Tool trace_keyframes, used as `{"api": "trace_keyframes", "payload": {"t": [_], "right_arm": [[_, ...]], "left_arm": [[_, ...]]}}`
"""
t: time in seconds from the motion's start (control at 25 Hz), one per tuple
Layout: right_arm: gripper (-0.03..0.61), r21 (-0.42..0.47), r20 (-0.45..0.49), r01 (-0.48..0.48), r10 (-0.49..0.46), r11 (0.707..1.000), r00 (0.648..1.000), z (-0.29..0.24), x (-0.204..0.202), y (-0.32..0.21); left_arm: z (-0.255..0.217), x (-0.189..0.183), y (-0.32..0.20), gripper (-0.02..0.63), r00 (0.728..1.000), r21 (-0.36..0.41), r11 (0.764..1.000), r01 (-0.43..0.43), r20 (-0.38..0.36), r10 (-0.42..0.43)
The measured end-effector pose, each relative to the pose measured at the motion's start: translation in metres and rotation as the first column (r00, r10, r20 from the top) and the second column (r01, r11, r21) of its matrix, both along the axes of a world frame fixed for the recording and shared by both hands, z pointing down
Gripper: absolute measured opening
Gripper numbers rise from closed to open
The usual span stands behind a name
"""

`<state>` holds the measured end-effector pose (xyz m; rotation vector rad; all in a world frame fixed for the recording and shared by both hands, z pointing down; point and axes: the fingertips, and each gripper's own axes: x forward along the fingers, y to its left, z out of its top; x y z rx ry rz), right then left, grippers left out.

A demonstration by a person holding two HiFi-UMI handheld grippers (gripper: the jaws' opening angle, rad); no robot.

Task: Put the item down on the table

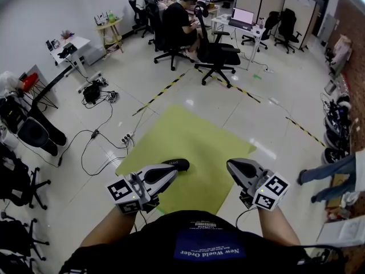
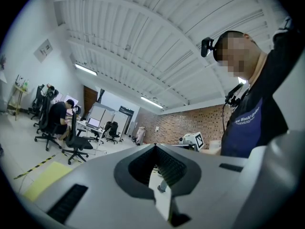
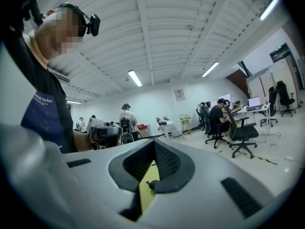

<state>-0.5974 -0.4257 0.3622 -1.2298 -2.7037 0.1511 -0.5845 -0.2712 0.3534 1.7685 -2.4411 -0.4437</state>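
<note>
— Grey plastic tongs, both pairs pressed together: the left gripper (image 1: 170, 176) and the right gripper (image 1: 232, 166) hang at waist height over a yellow-green mat (image 1: 194, 141) in an open-plan office. What are they pinching?

— Nothing that shows. In the left gripper view the ribbed pads (image 2: 169, 168) meet at the tip, with only floor seen through the gap behind them. The right gripper view shows the same. The item is in neither pair and no view shows it elsewhere, so its place cannot be told, nor its colour, shape or heft.

— And the table?

— None within reach. Desks (image 1: 242, 23) stand well apart across the room, where a seated person (image 1: 178, 19) works. A small white stand (image 1: 74, 43) sits by the far wall.

— So how should the step be done well?

— My reading: the put-down is either finished or not begun. If an item does come to hand, carry it level to a bare patch of tabletop and lower it until it bears its own weight. Then spread the jaws and draw straight back so nothing tips.
</note>
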Motion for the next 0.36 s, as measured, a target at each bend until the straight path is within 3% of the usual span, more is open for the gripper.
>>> {"api": "trace_keyframes", "payload": {"t": [0.36], "right_arm": [[-0.012, 0.011, 0.009, 0.002, -0.002, 1.000, 1.000, -0.0007, 0.0001, -0.0002]], "left_arm": [[-0.0077, 0.0013, -0.0024, 0.005, 1.000, 0.011, 1.000, -0.012, 0.025, 0.012]]}}
